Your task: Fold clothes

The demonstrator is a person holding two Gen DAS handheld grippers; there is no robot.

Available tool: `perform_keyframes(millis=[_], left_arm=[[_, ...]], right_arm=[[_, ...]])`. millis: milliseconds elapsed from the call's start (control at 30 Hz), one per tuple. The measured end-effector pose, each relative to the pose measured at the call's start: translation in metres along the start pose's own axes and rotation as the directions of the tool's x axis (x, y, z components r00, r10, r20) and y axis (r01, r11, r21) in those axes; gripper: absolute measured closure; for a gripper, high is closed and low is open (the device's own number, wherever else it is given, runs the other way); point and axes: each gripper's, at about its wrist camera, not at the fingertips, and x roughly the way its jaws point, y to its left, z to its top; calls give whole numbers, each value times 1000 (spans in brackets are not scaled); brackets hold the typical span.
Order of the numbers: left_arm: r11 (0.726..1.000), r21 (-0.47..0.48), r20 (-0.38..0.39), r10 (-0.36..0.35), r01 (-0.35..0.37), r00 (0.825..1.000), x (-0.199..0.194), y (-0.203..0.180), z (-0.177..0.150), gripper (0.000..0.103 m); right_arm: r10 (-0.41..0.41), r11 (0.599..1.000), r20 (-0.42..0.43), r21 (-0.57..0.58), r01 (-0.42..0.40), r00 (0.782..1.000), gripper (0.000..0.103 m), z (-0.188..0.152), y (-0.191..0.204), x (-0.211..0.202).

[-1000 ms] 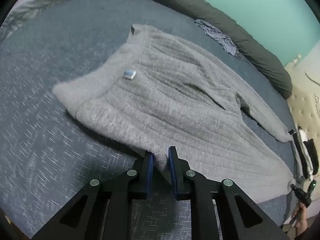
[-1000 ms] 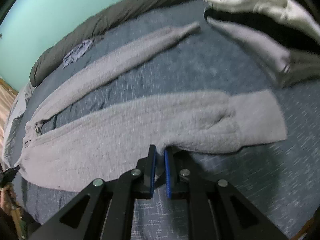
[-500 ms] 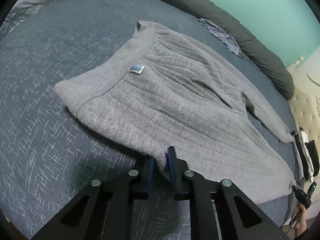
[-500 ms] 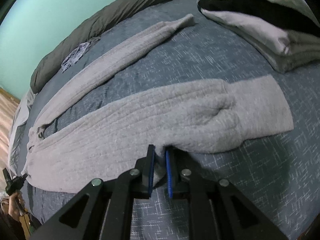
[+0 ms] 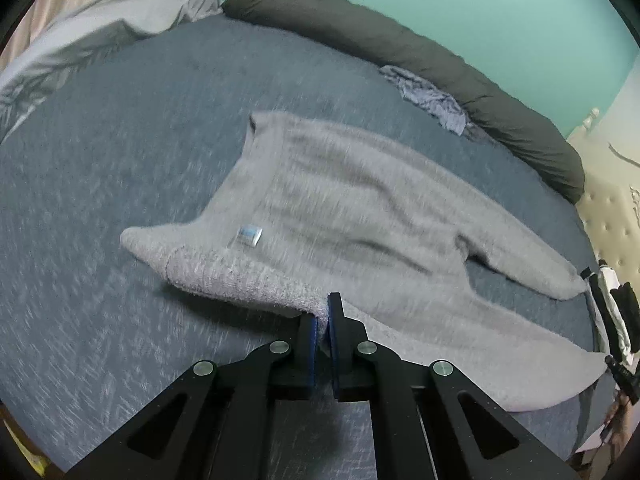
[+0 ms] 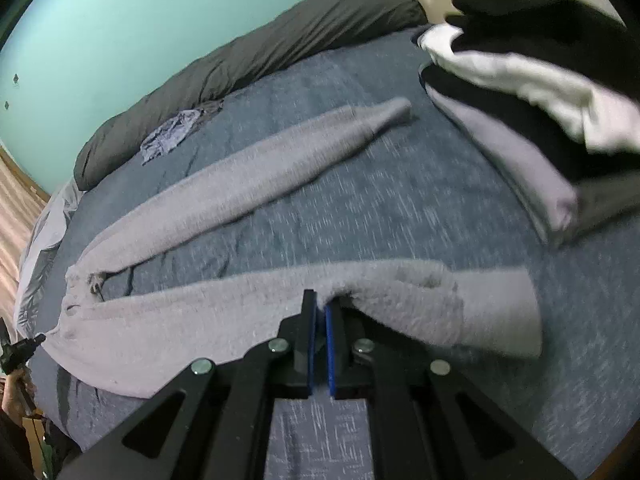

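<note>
The fuzzy grey knitted trousers [image 5: 360, 216], spread on the blue-grey bedcover [image 5: 100, 160], are pinched along the near leg's edge by the tightly closed left gripper [image 5: 322, 320] and right gripper [image 6: 320, 312], so that leg can seemingly be folded across.

A bed [image 5: 100, 160] covered in a dark blue, flecked bedspread fills the space ahead of both grippers. Along its far edge, well beyond the fingers, lies a long dark grey bolster [image 5: 420, 56] against a teal wall [image 5: 480, 8]. A small crumpled bluish cloth [image 5: 432, 96] sits just before the bolster. To the far left of the left gripper, rumpled pale grey bedding [image 5: 92, 36] is bunched up. To its far right stands a cream tufted headboard [image 5: 612, 208]. At the far left, beyond the bedding, something pinkish shows, perhaps a curtain [image 6: 16, 216]; it is blurred.
</note>
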Motion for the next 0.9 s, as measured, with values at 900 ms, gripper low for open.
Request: perform_keyframes(millis=[900], left_arm=[[988,119,57,89,-95,994,79,-78,158,99]], right_arm=[[-10,999,63,-47,13,998,100,169,41,76]])
